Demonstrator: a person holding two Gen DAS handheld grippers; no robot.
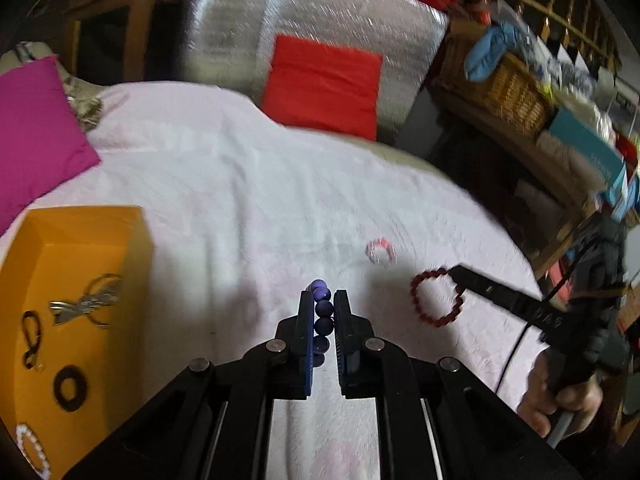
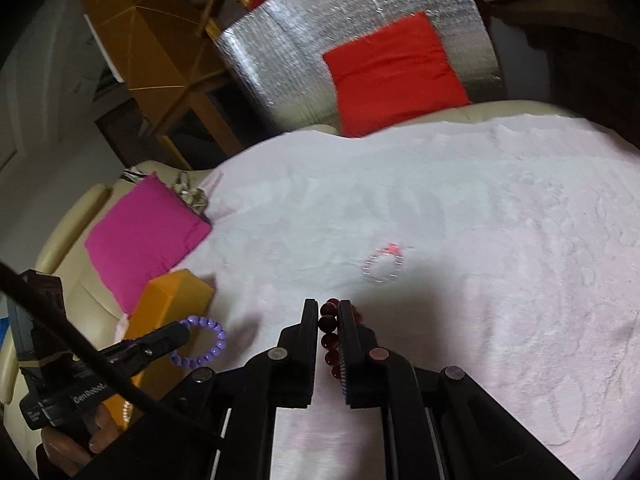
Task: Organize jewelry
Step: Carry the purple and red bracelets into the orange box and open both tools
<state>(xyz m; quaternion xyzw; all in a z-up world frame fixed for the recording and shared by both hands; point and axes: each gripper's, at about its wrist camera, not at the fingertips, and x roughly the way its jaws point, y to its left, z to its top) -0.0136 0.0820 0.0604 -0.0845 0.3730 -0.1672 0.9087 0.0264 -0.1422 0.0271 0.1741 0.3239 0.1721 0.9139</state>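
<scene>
Step in hand: carrying two bracelets. Left gripper (image 1: pixel 323 312) clenched on purple round-bead bracelet (image 2: pixel 201 342), right gripper (image 2: pixel 329 322) clenched on dark red bead bracelet (image 1: pixel 436 298), both above pink towel (image 1: pixel 224 184). Next, likely: over to open orange box (image 1: pixel 36 264), then release. Clear bead bracelet (image 2: pixel 382 266) not yet collected.

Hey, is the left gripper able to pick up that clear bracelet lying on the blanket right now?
Probably not yet. The left gripper has its jaws shut on the purple bracelet, so it has no free grip. Nothing lies between it and the clear bracelet on the blanket.
</scene>
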